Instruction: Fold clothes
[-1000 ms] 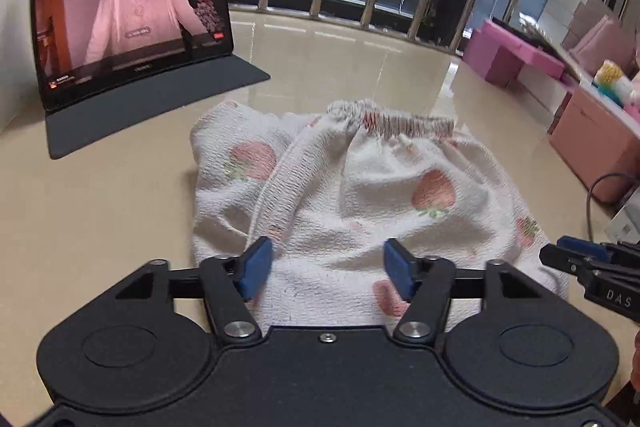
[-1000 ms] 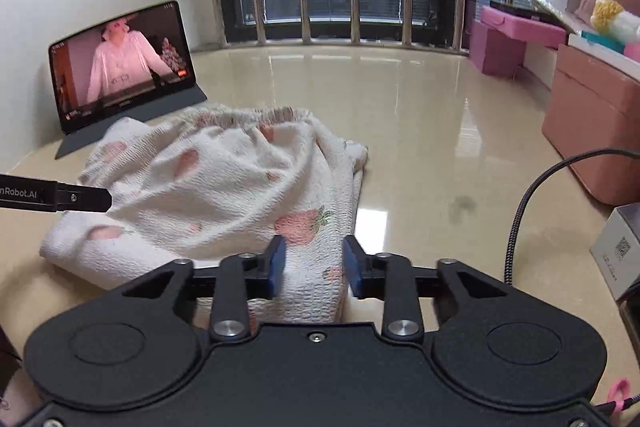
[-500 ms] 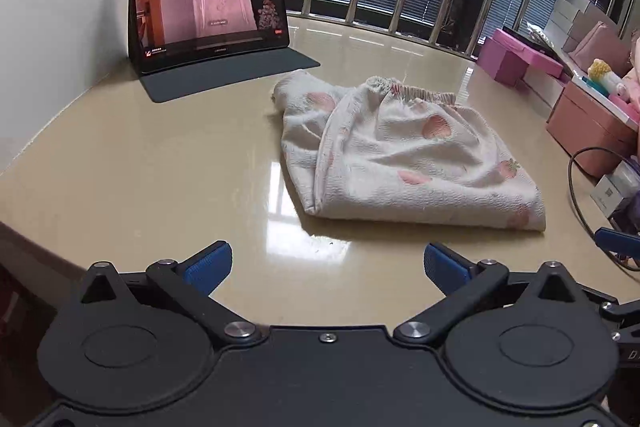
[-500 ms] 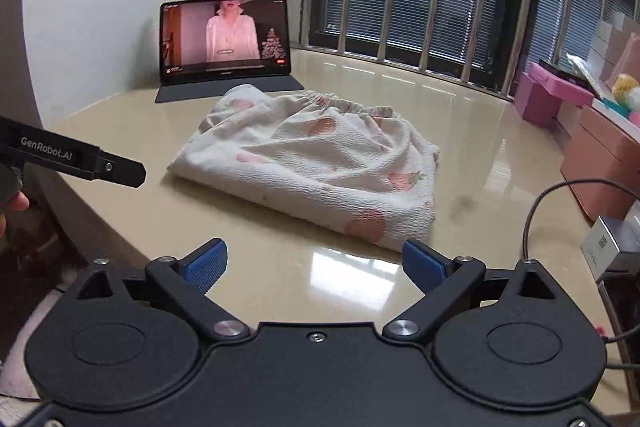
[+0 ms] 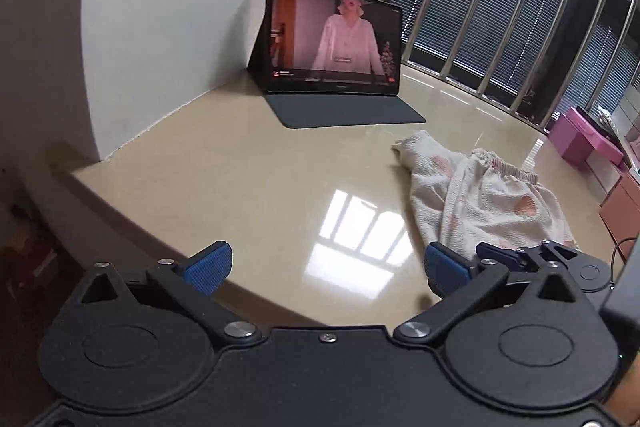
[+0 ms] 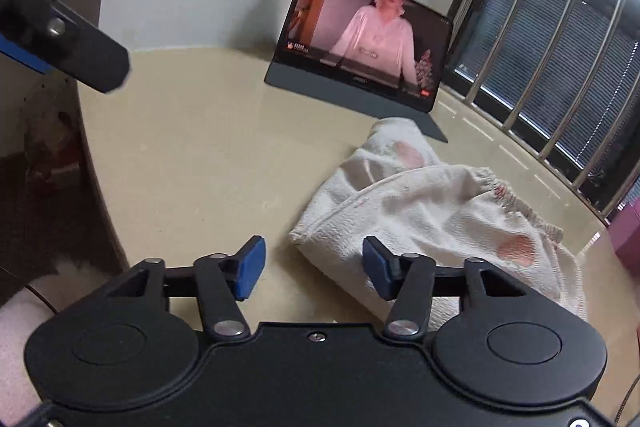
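White shorts with a strawberry print [image 5: 476, 199] lie folded on the beige table [image 5: 256, 179], elastic waistband toward the window. They also show in the right wrist view [image 6: 432, 215]. My left gripper [image 5: 326, 269] is open and empty, above the table's near edge, left of the shorts. My right gripper [image 6: 314, 269] is open and empty, just before the shorts' near left corner; it also shows at the right in the left wrist view [image 5: 532, 259]. One finger of the left gripper [image 6: 64, 39] shows at the upper left in the right wrist view.
A tablet [image 5: 334, 41] playing a video stands on its grey cover at the back by the wall, also in the right wrist view [image 6: 364, 39]. Window bars [image 5: 500, 3] run behind the table. Pink boxes [image 5: 584, 139] stand at the far right. The table edge [image 5: 132, 239] drops off at near left.
Both grippers pulled back from the shorts, opened wide and swung left; the right one has since narrowed a little. The shorts stay folded on the table.
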### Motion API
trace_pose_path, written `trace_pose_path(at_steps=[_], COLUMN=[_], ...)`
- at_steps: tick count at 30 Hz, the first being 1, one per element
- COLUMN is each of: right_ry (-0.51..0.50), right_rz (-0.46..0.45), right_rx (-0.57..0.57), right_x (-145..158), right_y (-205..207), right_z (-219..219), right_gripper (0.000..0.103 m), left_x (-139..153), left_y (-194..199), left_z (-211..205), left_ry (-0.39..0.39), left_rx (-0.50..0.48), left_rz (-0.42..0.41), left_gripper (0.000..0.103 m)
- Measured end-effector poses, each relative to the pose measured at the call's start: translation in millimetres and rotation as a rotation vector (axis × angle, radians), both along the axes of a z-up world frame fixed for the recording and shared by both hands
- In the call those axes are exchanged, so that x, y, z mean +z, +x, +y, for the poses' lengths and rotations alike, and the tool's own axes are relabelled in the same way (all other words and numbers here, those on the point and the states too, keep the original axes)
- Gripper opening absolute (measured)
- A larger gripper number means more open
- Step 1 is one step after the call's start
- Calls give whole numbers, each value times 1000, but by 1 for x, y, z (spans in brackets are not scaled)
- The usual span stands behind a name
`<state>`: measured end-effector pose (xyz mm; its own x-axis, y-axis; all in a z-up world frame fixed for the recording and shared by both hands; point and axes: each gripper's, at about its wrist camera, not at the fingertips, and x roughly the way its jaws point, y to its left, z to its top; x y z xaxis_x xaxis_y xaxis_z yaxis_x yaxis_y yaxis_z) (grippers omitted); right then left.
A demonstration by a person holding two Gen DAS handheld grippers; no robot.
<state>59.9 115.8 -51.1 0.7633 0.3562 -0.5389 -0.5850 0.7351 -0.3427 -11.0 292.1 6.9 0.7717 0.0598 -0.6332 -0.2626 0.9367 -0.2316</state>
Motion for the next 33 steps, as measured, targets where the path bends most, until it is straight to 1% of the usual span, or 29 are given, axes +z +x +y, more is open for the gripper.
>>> trace_pose_path(at_steps=[2,4,5,6,9,10,11,13,16,18,20,22,25,26,28,29,31,33], right_ry=[-33,-60,-72,-81,-87,-87,-77,12,175,259,323,362,415,420,422,420,415,415], right_rz=[12,12,13,18,29,33,43,100,166,172,175,183,200,207,224,234,251,271], right_rx=[-10,-31,-50,-69,-77,-75,-76,-87,-104,-101,-95,-88,-74,-68,-60,-57,-47,-37], right_x=[-6,-9,-10,-11,-12,-12,-11,-1,22,38,53,61,69,68,65,63,59,52], right_y=[7,13,17,20,22,22,23,29,31,27,21,16,11,9,7,6,2,0], right_z=[14,22,24,25,20,18,15,0,-32,-54,-74,-90,-111,-115,-121,-124,-125,-127], right_gripper=[48,43,35,19,9,9,7,6,6,6,6,6,6,6,6,6,6,6], left_x=[-2,-4,-4,-4,-4,-4,-5,-7,-23,-40,-55,-69,-80,-82,-85,-86,-85,-84], left_y=[-1,0,3,6,23,32,44,68,114,144,168,189,205,207,210,211,208,206], left_z=[7,12,13,14,11,10,10,11,12,8,2,-4,-13,-14,-16,-17,-16,-16], left_ry=[-12,-28,-36,-40,-39,-55,-86,-161,-373,-526,-619,-702,-763,-779,-804,-810,-803,-796], left_rx=[9,6,0,-5,-33,-50,-65,-98,-171,-192,-178,-160,-107,-85,-42,-24,-3,18], left_rz=[3,2,5,8,12,14,19,31,65,93,127,152,134,126,124,125,135,145], left_gripper=[103,103,103,103,103,103,103,103,103,103,103,102,99,95,69,62,27,16])
